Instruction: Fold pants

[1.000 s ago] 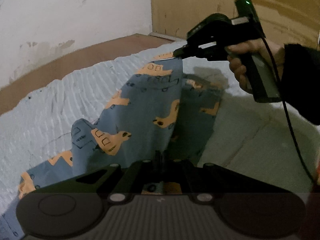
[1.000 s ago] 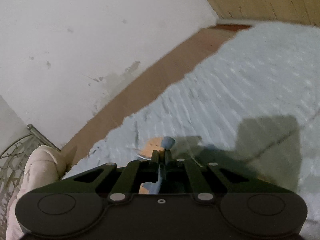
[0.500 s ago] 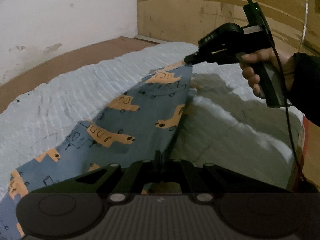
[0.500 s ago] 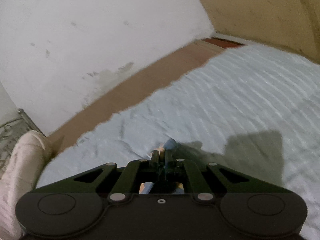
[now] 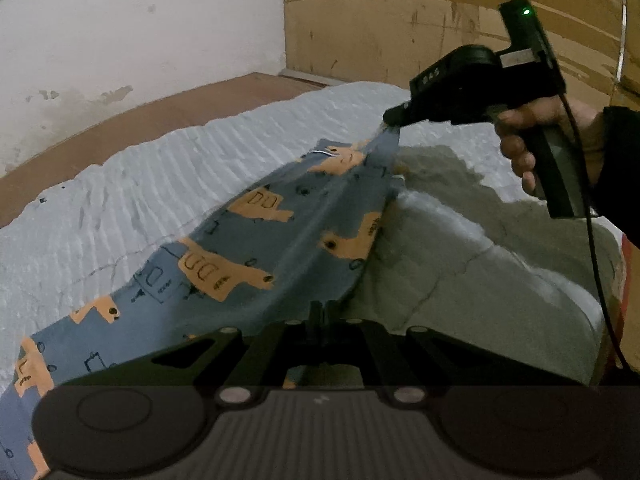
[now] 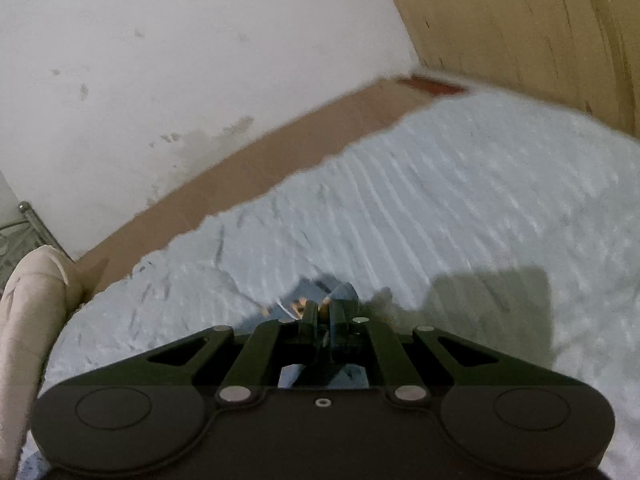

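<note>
Pants (image 5: 256,248) of grey-blue cloth printed with orange vehicles hang stretched over the white ribbed bed cover (image 5: 120,200) in the left wrist view, one end trailing onto it at lower left. The left tool (image 5: 320,312) is clamped on their near edge. The right tool (image 5: 394,120), in a hand (image 5: 520,148), pinches the far corner, raised.

From the right wrist, the right tool (image 6: 324,312) grips a bunched bit of pants (image 6: 340,292) above the bed cover (image 6: 440,200); a cream cushion (image 6: 28,312) sits at left.

pants (image 5: 256,248) drawn flatter, right gripper (image 5: 394,120) shifted right, seemingly higher
</note>
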Motion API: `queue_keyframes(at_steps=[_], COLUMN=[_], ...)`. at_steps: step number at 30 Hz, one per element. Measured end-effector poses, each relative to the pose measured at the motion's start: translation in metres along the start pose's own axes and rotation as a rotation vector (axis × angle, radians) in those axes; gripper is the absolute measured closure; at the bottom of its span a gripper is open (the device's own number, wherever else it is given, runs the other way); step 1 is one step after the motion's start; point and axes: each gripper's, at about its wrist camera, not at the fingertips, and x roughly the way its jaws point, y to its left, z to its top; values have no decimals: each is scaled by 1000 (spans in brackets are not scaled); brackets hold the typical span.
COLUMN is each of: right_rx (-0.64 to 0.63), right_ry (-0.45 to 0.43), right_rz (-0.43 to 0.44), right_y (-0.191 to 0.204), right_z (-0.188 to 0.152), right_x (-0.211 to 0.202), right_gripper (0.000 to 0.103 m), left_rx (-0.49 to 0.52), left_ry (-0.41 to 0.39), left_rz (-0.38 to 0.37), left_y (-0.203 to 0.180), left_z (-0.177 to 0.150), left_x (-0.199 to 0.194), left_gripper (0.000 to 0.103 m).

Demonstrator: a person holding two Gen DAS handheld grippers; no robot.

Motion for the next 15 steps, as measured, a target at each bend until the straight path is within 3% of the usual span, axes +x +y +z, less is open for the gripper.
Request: queue_keyframes(at_steps=[4,10,12,13,14,15], right_rx=[-58,-68,-75,-83,-98,-112], right_ry=[-34,55,62,58,48,43], right_rz=[-24,-106,-118,-125,-137,-144], right_y=[2,-18,-18,-17,-14,-12], right_z=[0,-27,-31,-31,-30,-29], right_x=[-5,12,16,16,16,16], right_gripper=[99,97,86,83,78,68], left_rx=[8,-24,-37,-46,-55,-67], left_ry=[23,50,45,39,32,24], left_rz=[-6,-35,-41,-38,-40,-37], left_y=[-3,3,6,6,8,9], left_z=[-2,-11,-11,-10,-10,-9], left_x=[9,16,12,9,6,3], left_gripper=[103,102,98,89,73,64])
